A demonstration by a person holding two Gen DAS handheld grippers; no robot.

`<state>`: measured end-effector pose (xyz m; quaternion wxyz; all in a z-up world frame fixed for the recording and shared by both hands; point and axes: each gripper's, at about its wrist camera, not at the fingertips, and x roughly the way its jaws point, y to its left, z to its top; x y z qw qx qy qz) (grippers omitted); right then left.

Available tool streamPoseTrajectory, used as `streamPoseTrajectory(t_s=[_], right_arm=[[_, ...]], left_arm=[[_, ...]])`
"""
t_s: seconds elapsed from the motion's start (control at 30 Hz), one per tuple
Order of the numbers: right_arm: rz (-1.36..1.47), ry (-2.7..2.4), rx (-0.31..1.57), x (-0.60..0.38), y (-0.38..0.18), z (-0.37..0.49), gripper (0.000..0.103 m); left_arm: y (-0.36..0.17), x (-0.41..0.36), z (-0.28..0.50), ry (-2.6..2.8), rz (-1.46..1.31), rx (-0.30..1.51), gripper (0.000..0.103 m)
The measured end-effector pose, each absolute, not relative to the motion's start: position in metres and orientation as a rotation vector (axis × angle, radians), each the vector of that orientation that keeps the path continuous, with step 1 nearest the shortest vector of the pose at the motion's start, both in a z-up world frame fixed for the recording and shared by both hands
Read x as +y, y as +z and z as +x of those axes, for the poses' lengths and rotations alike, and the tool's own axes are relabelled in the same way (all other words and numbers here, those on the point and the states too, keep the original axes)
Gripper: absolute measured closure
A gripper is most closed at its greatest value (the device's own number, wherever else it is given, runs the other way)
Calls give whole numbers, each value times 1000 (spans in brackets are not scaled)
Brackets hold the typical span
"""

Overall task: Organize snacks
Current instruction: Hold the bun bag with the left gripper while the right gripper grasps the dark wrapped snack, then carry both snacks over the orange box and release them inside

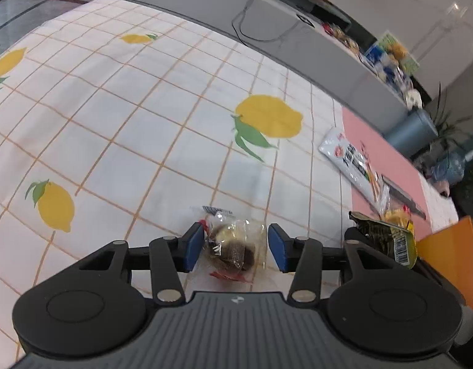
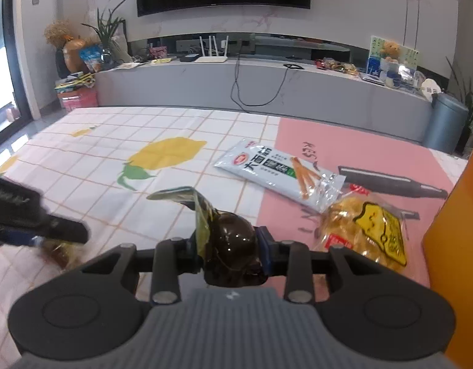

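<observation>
I am gathering snacks off the lemon-print tablecloth (image 1: 144, 129); my right gripper (image 2: 228, 250) is pinching a dark glossy snack packet (image 2: 233, 246), lifted near the orange box (image 2: 457, 246); my left gripper (image 1: 236, 247) is straddling a clear-wrapped brown snack (image 1: 233, 246), jaws part open, pads not pressing; next I am judging a squeeze there.

Four snack packets (image 2: 277, 173), one black pen (image 2: 390, 183), one orange box (image 2: 457, 224).
</observation>
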<state>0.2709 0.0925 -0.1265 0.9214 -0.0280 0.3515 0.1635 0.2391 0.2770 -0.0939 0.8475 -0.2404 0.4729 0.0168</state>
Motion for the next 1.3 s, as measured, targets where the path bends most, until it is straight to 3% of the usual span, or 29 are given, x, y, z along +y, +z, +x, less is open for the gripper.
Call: streamPoseTrajectory(t_s=[0.07, 0.17, 0.23, 0.27, 0.3, 0.33, 0.53, 0.93, 1.3], right_arm=[[-52, 340, 718, 91, -125, 267, 70], [-44, 349, 699, 89, -120, 262, 70], [-41, 349, 685, 88, -118, 258, 70], [-41, 350, 679, 88, -117, 257, 70], [-44, 352, 672, 89, -117, 256, 70], [-51, 353, 668, 89, -116, 254, 70], [-98, 338, 623, 92, -105, 243, 70], [35, 321, 523, 71, -50, 205, 70], [171, 326, 429, -20, 21, 147, 70]], left_arm=[[-92, 272, 240, 16, -489, 1018, 46], [-92, 264, 239, -13, -448, 1036, 33], [-92, 255, 239, -18, -387, 1028, 31], [-92, 253, 237, 4, -376, 1016, 39], [-93, 253, 235, 58, -381, 997, 54], [-93, 252, 233, 70, -387, 983, 57], [-91, 259, 231, 49, -430, 977, 59], [-40, 254, 208, -39, -447, 758, 60], [31, 190, 176, -180, -395, 601, 60]])
